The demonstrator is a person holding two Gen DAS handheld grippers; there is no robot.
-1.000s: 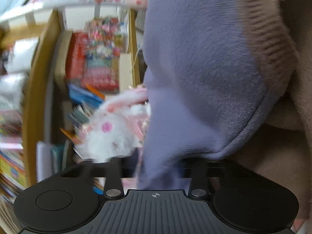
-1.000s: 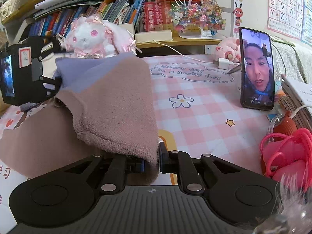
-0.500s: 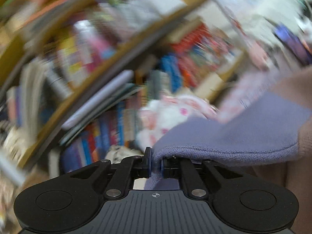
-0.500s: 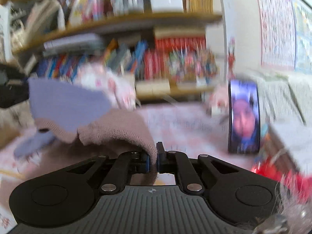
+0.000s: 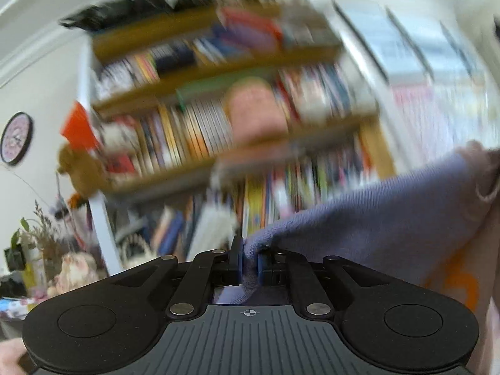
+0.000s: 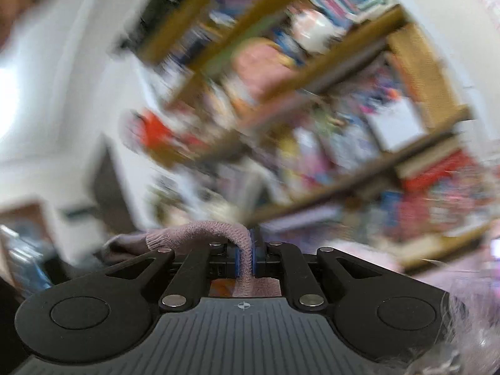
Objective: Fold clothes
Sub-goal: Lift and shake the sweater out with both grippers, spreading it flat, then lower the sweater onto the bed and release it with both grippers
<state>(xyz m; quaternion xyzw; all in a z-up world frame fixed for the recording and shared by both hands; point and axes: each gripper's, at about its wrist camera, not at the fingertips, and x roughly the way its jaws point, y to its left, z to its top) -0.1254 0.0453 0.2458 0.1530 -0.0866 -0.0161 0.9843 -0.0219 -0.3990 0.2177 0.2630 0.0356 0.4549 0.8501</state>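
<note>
The left claw (image 5: 249, 259) is clamping narrow on a bunched fold of the purple part of the sweater (image 5: 375, 218), and the right claw (image 6: 251, 251) is pinching the ribbed pink edge (image 6: 200, 231) of the same garment just as tightly. The sweater is hanging in the air between the two, draping off toward the right in the left view and curling away to the left in the right view; an orange print (image 5: 462, 287) is showing on its pale lower part. Both cameras are pointing slightly upward and the background is smearing, so I am judging that the garment is mid-swing. The risk I am seeing is that each claw is gripping only a small pinch of knit; a hard shake could be pulling the cloth out of one side, and then the sweater would be dropping crooked. The ribbed edge is also stretching easily, which could be leaving the fold uneven. No bench is showing in either view. The room is showing a wooden bookshelf (image 5: 218, 125) crammed with books, a round wall clock (image 5: 16, 139) on a white wall, and some dried plants (image 5: 37, 234) low at the left.
</note>
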